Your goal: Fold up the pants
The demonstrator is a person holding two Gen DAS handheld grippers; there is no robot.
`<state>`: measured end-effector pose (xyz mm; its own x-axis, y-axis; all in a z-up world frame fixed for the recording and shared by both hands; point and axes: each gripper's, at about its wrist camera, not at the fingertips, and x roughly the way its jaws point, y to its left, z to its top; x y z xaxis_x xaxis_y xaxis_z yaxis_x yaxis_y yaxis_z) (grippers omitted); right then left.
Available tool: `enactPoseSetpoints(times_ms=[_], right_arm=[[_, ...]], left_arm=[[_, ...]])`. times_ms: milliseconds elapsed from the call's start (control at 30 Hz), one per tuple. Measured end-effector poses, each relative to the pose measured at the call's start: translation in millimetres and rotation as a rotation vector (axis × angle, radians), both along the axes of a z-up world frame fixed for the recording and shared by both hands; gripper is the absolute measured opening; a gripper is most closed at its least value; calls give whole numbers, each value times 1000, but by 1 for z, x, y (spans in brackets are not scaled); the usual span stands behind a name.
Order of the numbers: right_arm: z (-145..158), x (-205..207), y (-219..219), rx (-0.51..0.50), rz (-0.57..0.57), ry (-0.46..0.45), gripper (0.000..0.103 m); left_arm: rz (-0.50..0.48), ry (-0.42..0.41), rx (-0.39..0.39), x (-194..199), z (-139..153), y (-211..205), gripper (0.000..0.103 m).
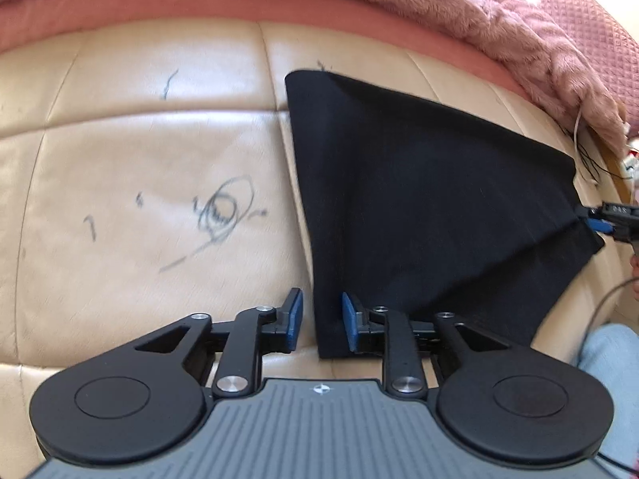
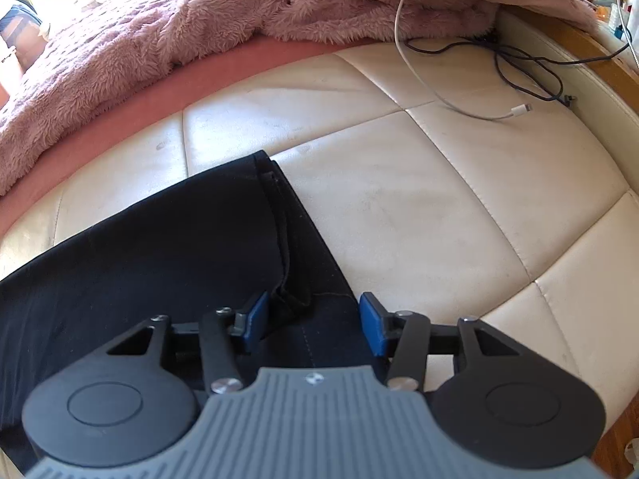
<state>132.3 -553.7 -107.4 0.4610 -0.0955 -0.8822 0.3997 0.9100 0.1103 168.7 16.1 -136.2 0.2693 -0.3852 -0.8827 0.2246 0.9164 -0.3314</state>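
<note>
Black cloth fills the near ground in both wrist views: the folded pants lie flat on a cream, quilted leather cushion.

Nearest in the left view, the left tool hangs with its blue pads apart; the near left corner of the pants sits in the gap, and no pad presses on it. The lower edge of the cloth is hidden behind the tool's body.

In the right view the right tool also stands apart, its pads straddling a thick seamed edge of the pants without clamping. The cloth's left part is cut off by the frame.

From the left view the pants run crosswise, long axis left to right, widening toward the far right corner, where the right tool's tip shows; contact there is hard to make out.

Farther off, pen scribbles mark the cushion, a white cable and a dark cable lie loose, and a pink fleece blanket borders the back.
</note>
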Motion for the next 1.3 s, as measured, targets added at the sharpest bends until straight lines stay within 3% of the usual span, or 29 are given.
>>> enactPoseSetpoints(times_ms=[100,167,200,267,400,533,700,867,933,1000,1033,1200,1300], right_arm=[[12,-7,7,-57,0,-18,42],[23,-15,12,-87,-8,-52,40],[29,-18,16,-96,-5,-73,37],[38,-24,26,-93,16,-118,21],[41,-22,56,-112,112,-158,13],[27,-13,68,-78,143,-151,5],[6,-7,68,-63,144,-90,4],[0,-10,62,-34,163,-88,2],[8,-11,55,4,181,-110,7],[20,-17,40,56,201,-148,27],[26,-19,31,70,203,-166,41],[28,-15,-26,207,215,-147,56],[12,-7,-57,337,202,-124,57]], left_arm=[[-20,21,22,-3,7,10,38],[4,-19,22,-5,16,16,38],[31,-43,3,-4,19,18,38],[110,-98,-69,1,25,23,31],[208,-178,-222,20,27,17,15],[202,-200,-214,44,14,-10,2],[256,-168,-120,56,-9,-12,0],[231,-183,-63,53,-2,-16,1],[222,-213,-54,51,7,-20,1],[211,-238,-81,51,16,-26,1],[207,-240,-94,54,18,-32,1],[174,-222,-132,62,18,-63,1],[130,-195,-113,65,12,-85,1]])
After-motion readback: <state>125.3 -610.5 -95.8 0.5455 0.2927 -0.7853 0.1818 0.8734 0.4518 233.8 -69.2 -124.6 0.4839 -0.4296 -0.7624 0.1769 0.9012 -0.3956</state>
